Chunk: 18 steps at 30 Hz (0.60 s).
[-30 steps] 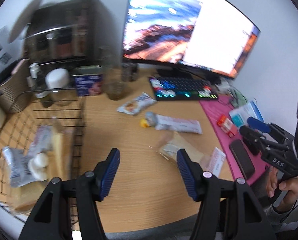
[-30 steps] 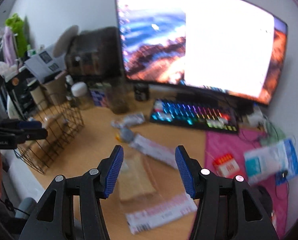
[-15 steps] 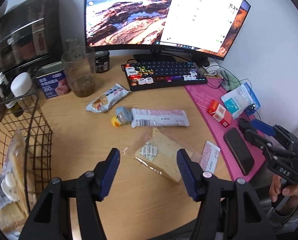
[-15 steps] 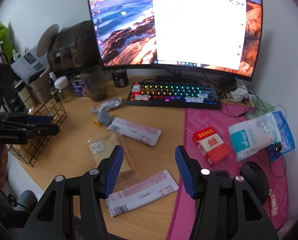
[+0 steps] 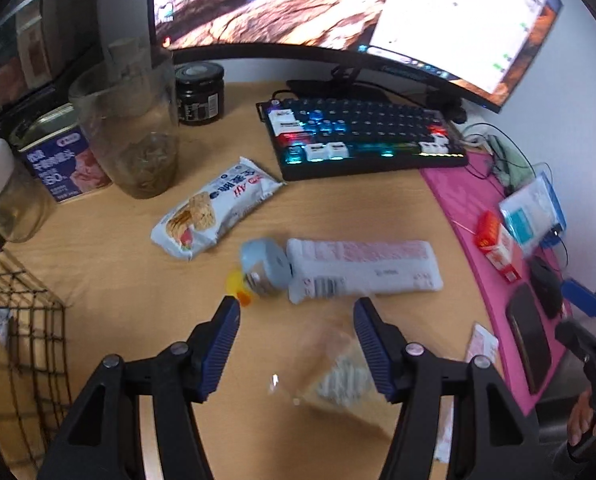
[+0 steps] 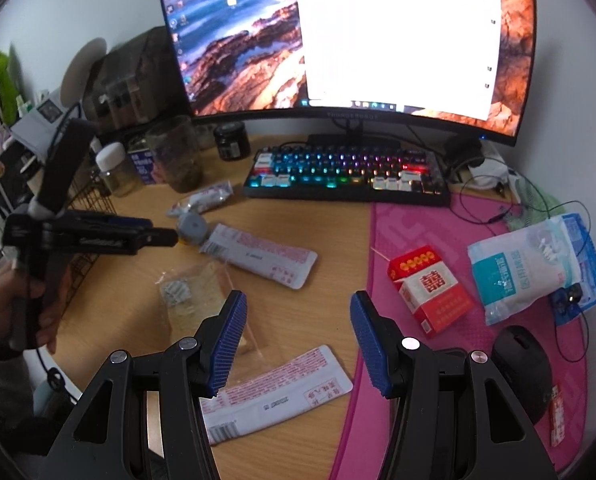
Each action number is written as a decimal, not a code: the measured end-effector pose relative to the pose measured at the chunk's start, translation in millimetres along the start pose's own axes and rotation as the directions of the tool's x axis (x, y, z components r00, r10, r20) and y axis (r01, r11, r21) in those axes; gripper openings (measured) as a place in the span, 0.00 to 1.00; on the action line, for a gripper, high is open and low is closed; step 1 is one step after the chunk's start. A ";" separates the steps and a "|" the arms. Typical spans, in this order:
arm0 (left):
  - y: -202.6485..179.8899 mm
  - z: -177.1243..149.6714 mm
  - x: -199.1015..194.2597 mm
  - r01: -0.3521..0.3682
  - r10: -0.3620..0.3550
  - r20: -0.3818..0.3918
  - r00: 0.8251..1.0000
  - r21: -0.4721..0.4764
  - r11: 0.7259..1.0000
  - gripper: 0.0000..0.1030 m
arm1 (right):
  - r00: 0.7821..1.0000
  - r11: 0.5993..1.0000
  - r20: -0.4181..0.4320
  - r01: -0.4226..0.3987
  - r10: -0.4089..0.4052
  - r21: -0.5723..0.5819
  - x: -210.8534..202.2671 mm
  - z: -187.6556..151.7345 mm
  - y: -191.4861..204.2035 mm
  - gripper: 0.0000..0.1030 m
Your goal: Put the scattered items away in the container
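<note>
In the left wrist view my left gripper [image 5: 296, 340] is open and hangs low over the desk, holding nothing. Just beneath and ahead of it lies a bread slice in a clear bag [image 5: 338, 376]. Beyond that are a long white packet [image 5: 362, 268], a blue-grey round item with a yellow duck [image 5: 264, 268] and a snack pack [image 5: 218, 204]. The wire basket [image 5: 18, 320] stands at the left. My right gripper [image 6: 298, 340] is open and empty above a second white packet [image 6: 282, 392]. The right wrist view also shows the bread bag [image 6: 194, 296] and the left gripper [image 6: 162, 230].
A lit keyboard [image 6: 346, 176] and a large monitor [image 6: 338, 40] fill the back. A glass jar [image 5: 130, 128], tin [image 5: 62, 160] and dark pot [image 5: 200, 94] stand back left. On the pink mat [image 6: 378, 240] lie a red box [image 6: 430, 288], a white-blue bag [image 6: 530, 268] and a mouse [image 6: 522, 364].
My left gripper has swung from over the basket to the right and down, close over the bread bag and white packet. My right gripper has sunk a little toward the desk.
</note>
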<state>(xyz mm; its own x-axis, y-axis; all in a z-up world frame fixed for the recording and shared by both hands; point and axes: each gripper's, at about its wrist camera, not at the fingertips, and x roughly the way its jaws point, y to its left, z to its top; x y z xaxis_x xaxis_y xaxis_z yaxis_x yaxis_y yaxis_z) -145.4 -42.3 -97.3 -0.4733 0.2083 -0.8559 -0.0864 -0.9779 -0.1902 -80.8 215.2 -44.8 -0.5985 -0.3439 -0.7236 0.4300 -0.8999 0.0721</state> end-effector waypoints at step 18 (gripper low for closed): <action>18.2 16.8 46.3 -0.002 0.000 -0.051 0.999 -0.028 1.000 0.48 | 0.998 1.000 -0.062 -0.020 0.018 -0.019 56.6 19.3 -15.5 0.53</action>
<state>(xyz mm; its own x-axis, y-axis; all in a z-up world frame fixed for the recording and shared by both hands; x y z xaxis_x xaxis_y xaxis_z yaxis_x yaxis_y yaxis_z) -183.6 -50.7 -132.3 -0.4283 0.2084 -0.8793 -0.0606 -0.9775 -0.2022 -134.4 204.5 -73.7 -0.5474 -0.3432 -0.7633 0.4547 -0.8876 0.0730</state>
